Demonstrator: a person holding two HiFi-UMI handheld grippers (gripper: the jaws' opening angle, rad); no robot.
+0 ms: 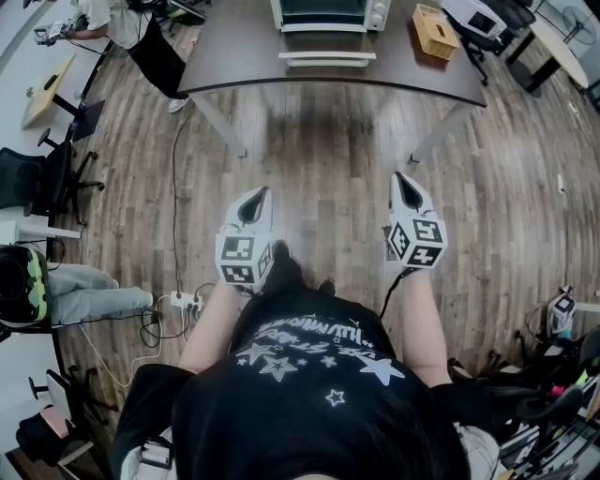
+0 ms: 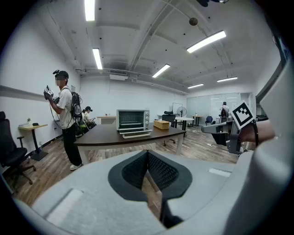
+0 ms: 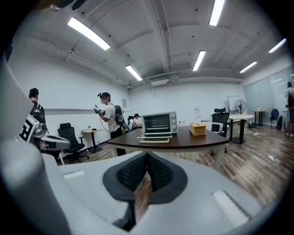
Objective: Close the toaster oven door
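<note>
The toaster oven [image 1: 324,11] is seen at the far side of a dark brown table [image 1: 234,58], well apart from both grippers, with bare wooden floor [image 1: 323,159] lying between. Its casing is pale and metallic, a dark glass front with wire racks behind it is shown in the gripper views, and a column of round knobs is set on its right side. Its door [image 1: 327,56] is let down and lies roughly flat on the table in front of the body, with a pale handle bar along the leading edge. A woven box [image 1: 435,31] is placed to the oven's right on the same table. The left gripper [image 1: 253,204] and the right gripper [image 1: 407,189] are held low in front of the person and pointed toward the table. On each, the dark ribbed pads are pressed together at their tips, and nothing is grasped between them. A standing person [image 2: 67,120] is seen beyond the table's left end.
</note>
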